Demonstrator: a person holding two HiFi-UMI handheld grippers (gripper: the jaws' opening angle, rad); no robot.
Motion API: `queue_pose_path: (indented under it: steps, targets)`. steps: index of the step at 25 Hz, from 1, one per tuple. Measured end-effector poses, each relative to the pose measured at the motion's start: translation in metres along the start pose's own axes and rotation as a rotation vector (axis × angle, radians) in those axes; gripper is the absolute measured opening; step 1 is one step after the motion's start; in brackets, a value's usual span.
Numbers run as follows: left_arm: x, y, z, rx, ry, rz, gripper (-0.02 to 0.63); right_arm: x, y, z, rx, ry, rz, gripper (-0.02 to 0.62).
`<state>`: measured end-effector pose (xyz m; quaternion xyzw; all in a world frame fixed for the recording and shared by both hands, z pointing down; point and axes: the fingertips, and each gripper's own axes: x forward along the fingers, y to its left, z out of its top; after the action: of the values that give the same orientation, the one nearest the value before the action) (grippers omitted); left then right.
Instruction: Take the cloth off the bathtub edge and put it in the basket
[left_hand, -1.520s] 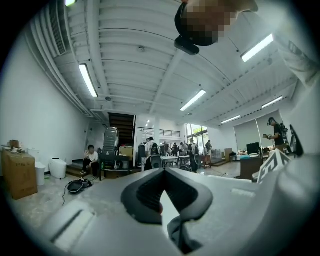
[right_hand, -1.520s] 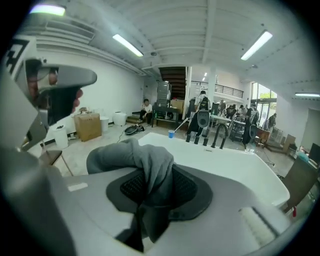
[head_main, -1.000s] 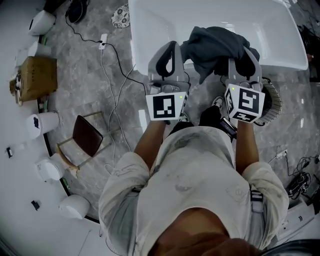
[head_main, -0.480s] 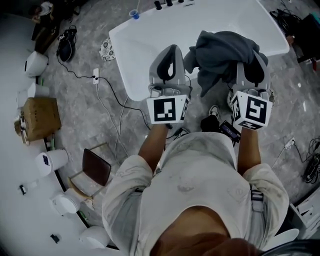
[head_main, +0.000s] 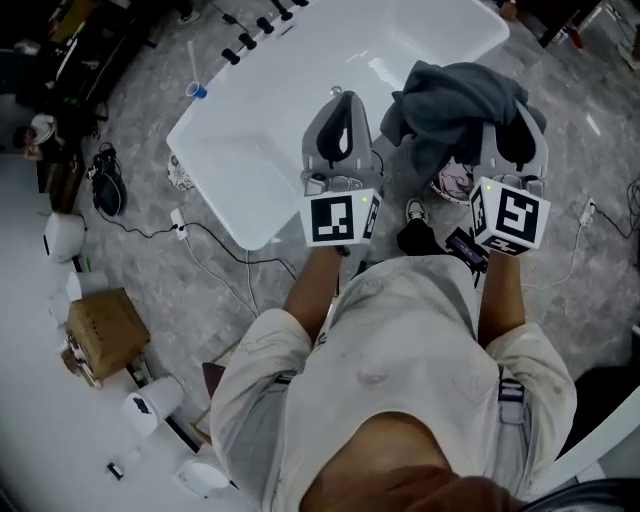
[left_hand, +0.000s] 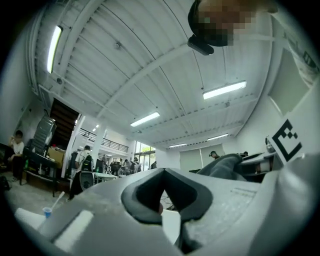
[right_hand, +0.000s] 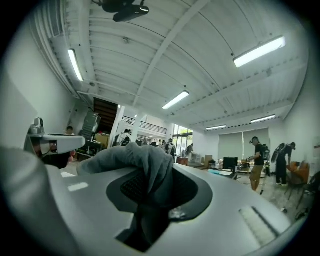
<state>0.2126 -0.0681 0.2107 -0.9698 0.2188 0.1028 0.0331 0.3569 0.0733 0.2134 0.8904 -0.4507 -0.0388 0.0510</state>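
Cloth (head_main: 455, 95), grey and bunched, is held up near the right end of the white bathtub (head_main: 290, 90) by the right gripper (head_main: 512, 130), whose jaws are nearly closed and pinch a thick fold. The left gripper (head_main: 340, 115) has its jaws together on nothing. The cloth looks soft, light and floppy, so a pinch on a gathered fold should carry it, though loose ends may trail and snag.

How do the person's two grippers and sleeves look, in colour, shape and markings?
The left gripper and the right gripper are light grey shells with dark padded jaws. Each carries a white cube with black square markers. The person wears a pale short-sleeved shirt.
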Motion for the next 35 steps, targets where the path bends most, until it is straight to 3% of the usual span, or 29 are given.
queue_pose_path:
  steps: [9,18,25,35]
  targets:
    - [0.06,-0.095,-0.027,-0.055,0.009,-0.216,0.002,-0.026,-0.101,-0.046,0.016,0.094,-0.22,0.106]
    - [0.093,-0.142,-0.048,-0.078,0.028,-0.312,0.002,-0.03,-0.145,-0.112,0.049,0.22,-0.307,0.107]
    - [0.106,-0.163,-0.057,-0.072,0.03,-0.347,0.002,-0.021,-0.153,-0.217,0.157,0.393,-0.304,0.107]
    - [0.116,-0.161,-0.077,-0.077,0.067,-0.344,0.002,0.004,-0.133,-0.396,0.305,0.759,-0.263,0.109]
